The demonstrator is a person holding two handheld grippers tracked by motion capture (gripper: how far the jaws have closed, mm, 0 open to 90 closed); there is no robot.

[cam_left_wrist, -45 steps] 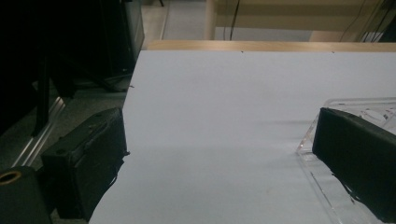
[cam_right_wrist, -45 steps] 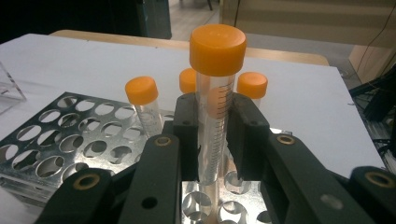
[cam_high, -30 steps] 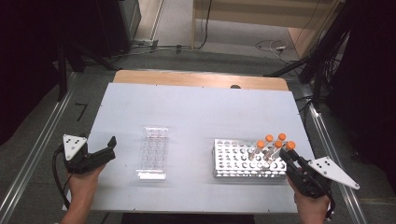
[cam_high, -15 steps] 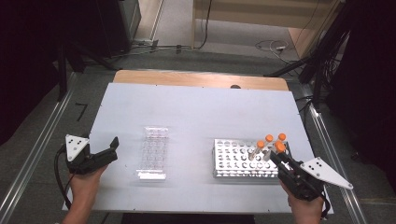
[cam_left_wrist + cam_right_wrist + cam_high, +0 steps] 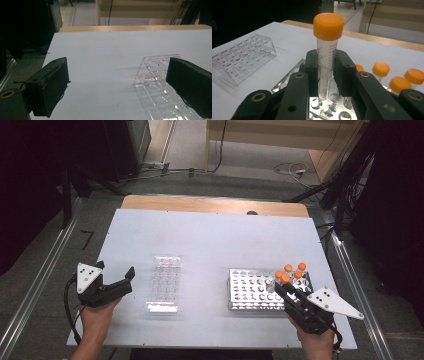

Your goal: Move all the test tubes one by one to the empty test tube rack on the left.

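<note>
Right tongs (image 5: 325,75) are gripping a clear plastic tube with an orange cap (image 5: 327,50), lifted just above the perforated metal rack (image 5: 250,290). Transfer looks barely begun: the clear acrylic rack (image 5: 164,282) is sitting empty on the white table (image 5: 210,235), and four capped tubes (image 5: 295,270) are waiting. Left tongs (image 5: 122,282) are hovering wide open beside the acrylic rack; nothing is blocking the path.

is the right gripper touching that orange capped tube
Touching. The right gripper view shows the right gripper with both jaws pressed against the orange-capped tube, clamping its clear body above the metal rack.
</note>
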